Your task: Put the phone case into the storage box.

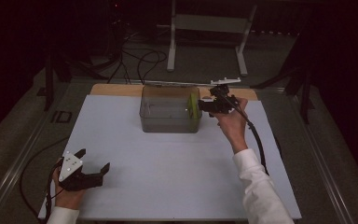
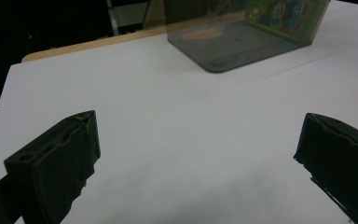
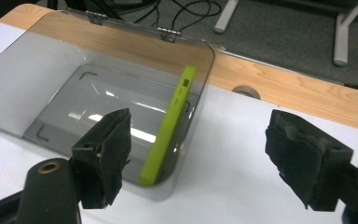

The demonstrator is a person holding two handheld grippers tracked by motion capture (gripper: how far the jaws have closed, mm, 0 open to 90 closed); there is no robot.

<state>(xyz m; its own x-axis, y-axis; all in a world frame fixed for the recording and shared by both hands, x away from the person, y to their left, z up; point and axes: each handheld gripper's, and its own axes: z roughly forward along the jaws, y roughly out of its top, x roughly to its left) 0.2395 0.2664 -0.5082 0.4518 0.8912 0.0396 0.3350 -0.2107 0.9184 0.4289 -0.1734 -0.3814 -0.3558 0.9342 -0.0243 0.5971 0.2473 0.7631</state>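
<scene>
Green card pack point(image 3: 170, 128): flat, thin, lime green; stands on one edge inside the smoky clear box point(image 1: 170, 122), leaning against the box's end wall on the right gripper's side. Printed face shows through the wall in the left gripper view point(image 2: 279, 11).
Box position: far middle of the white table sheet point(image 1: 168, 163), lid swung back on its hinges; back edge over the wooden strip.
Pack long axis: in the right gripper view it runs from the near bottom corner of the box up and away toward the hinge side, parallel to the end wall. Top edge tilts toward that wall; bottom edge sits on the floor of the box.
Pack facing: broad faces point along the box's length; narrow edge points up. Which printed face is front, can't tell.
Right gripper point(image 3: 198, 154): jaws spread wide, nothing between them, not touching the pack. Sits just outside the box's end wall, above rim height.
Left gripper point(image 1: 93, 161): jaws spread, empty, parked low over the near left corner of the sheet, well apart from the box.
Step in hand (my read): pack looks released into the box, right hand backing off.
How to do it well: pull out up and away from the end wall, keep jaws wide so neither pad clips the rim or the pack's top edge. Don't bump the box; a nudge could tip the pack flat.
Risk: lean is shallow, so the pack may slide down.
</scene>
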